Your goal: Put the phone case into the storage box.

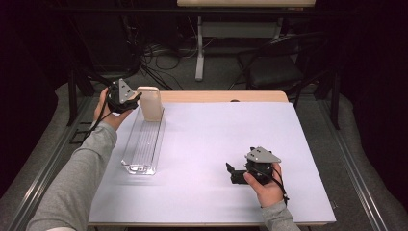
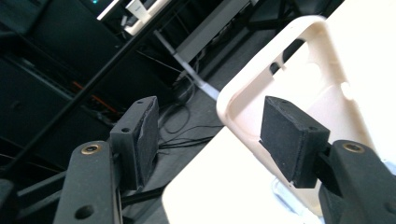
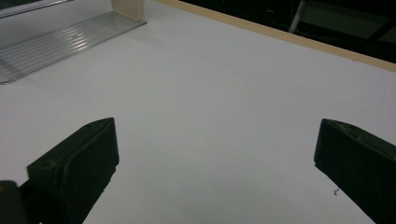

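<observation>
The cream phone case (image 1: pixel 150 103) stands upright on its short edge at the far end of the clear ribbed tray (image 1: pixel 142 142), near the far left corner of the table (image 1: pixel 216 144). In the left gripper view the case's hollow inner side faces the camera, with its raised rim and the camera cutout near its upper edge in sight. The left gripper (image 1: pixel 129 102) is level with the case, just beside its left edge in the high view, held in the person's left hand (image 1: pixel 103 108) with the grey plate on top. Its jaws are spread: in the left gripper view one pad stands in front of the case's inner face and the other pad stands well off to the side, over the floor beyond the table edge, so the pads do not clamp the case; whether the near pad touches the case cannot be told. The tray lies lengthwise, running from the case toward the person, and its near end rests on the pale lilac table cover. The right gripper (image 1: pixel 233 173) rests low over the table at the near right, well apart from the tray, held in the right hand (image 1: pixel 264 185). Its jaws are spread wide, with bare table cover between them in the right gripper view; the tray and the foot of the case appear at the top left of that view.
</observation>
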